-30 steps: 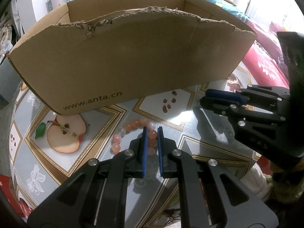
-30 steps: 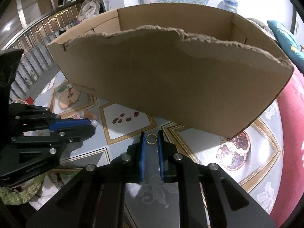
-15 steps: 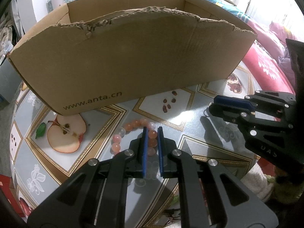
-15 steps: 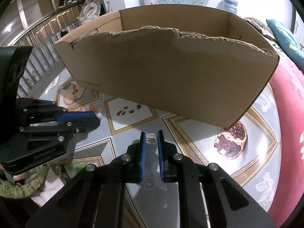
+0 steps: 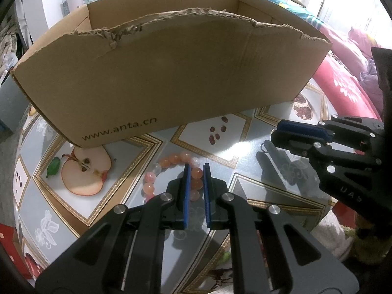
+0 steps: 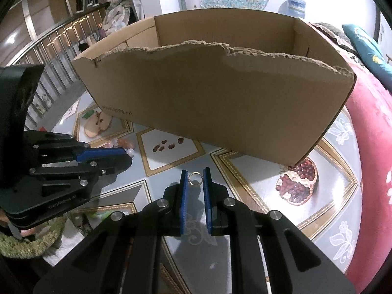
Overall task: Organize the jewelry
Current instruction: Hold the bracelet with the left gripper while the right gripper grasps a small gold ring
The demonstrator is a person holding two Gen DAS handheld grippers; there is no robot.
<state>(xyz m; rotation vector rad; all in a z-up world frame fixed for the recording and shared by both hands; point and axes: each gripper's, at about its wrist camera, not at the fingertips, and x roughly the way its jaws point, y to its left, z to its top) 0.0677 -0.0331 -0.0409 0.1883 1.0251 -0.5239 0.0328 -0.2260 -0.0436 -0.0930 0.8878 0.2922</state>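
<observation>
A pink bead bracelet (image 5: 171,169) lies on the glossy table just before the cardboard box (image 5: 171,73). My left gripper (image 5: 195,169) is shut on the bracelet's right side, beads between its blue pads. My right gripper (image 6: 195,173) is shut on a small gold ring (image 6: 195,178) and holds it above the table. In the left wrist view the right gripper (image 5: 281,134) is at the right, with the ring (image 5: 264,148) hanging under its tip. In the right wrist view the left gripper (image 6: 122,156) is at the left, by the beads (image 6: 127,144).
The open box (image 6: 220,103) has a torn front rim and stands on the fruit-print table top (image 6: 318,220). A red patterned cloth (image 6: 372,171) lies at the right. A railing (image 6: 49,49) runs behind at the left.
My right gripper has lifted back from the box with the ring in it, so the box looks smaller and lower in its view. The left gripper has stayed on the bracelet.
</observation>
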